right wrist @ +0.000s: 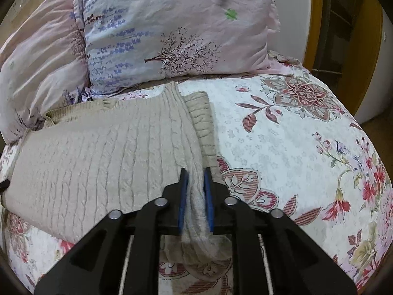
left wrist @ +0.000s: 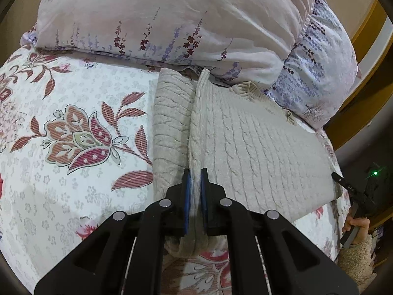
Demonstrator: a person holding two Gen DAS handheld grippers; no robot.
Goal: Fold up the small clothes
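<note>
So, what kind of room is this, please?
Most likely a bedroom: the beige knit sweater lies on a bed with a floral bedspread, and two flowered pillows are stacked at its far end.

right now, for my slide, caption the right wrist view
Right tool gripping a folded edge of the beige cable-knit sweater on a floral bedspread, pillows behind.

We are in a home bedroom: beyond the jaws a bed is spread with a floral quilt (right wrist: 282, 132), two lavender-print pillows (right wrist: 172, 36) are propped at its head, and a yellow wooden door frame (right wrist: 368, 56) stands off to the right.
</note>
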